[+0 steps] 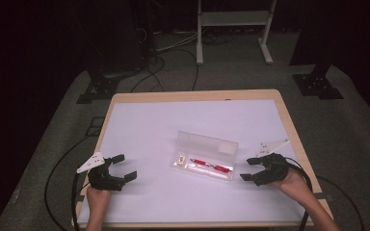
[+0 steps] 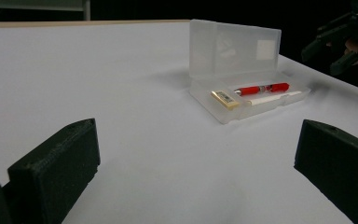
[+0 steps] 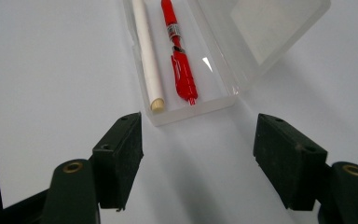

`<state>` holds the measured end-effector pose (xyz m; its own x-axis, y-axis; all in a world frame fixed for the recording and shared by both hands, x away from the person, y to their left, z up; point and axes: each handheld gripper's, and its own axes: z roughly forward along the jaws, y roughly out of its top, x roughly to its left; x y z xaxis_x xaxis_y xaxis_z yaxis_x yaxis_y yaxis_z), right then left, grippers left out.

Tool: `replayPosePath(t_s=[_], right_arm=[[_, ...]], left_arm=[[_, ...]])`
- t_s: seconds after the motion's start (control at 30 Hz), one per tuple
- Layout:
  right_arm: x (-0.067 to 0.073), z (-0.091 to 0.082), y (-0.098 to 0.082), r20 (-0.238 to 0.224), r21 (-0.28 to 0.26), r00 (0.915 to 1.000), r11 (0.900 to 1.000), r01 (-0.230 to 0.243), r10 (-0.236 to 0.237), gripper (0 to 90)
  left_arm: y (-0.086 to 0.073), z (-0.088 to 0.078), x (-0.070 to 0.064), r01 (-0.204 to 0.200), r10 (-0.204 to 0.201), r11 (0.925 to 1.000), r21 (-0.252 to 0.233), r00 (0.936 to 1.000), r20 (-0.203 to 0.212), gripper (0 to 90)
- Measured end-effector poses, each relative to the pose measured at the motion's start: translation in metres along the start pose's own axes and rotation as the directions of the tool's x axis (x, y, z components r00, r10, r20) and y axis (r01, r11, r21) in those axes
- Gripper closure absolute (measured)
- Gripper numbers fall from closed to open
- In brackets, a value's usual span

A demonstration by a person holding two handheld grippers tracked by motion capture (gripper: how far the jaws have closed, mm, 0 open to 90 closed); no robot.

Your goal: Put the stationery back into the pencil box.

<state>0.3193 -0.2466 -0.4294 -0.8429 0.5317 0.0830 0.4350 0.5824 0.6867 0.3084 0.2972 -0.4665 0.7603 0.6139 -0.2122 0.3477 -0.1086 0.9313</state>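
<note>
The open clear pencil case (image 1: 205,155) lies mid-table, holding a red pen (image 1: 211,165). The right gripper (image 1: 252,169), jaws spread and empty, sits at its 3 o'clock; the left gripper (image 1: 124,167), likewise spread, at 9 o'clock, well apart.

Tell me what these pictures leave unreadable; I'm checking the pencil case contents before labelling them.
- Print on the eraser label: too small in the left gripper view.
- Red pen tip end: cut off by the top edge in the right gripper view.
- White pencil far end: cut off by the same edge.
- Pencil case hinge: hidden behind the raised lid.
</note>
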Motion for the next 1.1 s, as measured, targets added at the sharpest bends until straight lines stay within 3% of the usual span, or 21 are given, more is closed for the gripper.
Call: replayPosePath(t_s=[0.63, 1.1], right_arm=[[-0.001, -0.006, -0.026, 0.011, -0.012, 0.9992, 0.999, -0.038, 0.039, 31.7], [0.006, -0.012, -0.04, 0.01, -0.031, 0.9982, 0.998, -0.059, 0.06, 31.4]], left_arm=[[0.0, 0.0, 0.0, -0.001, 0.001, 1.0, 0.001, 1.0, 0.0, 0.0], [0.0, 0.0, -0.001, -0.002, 0.002, 1.0, 0.002, 1.0, 0.0, 0.0]])
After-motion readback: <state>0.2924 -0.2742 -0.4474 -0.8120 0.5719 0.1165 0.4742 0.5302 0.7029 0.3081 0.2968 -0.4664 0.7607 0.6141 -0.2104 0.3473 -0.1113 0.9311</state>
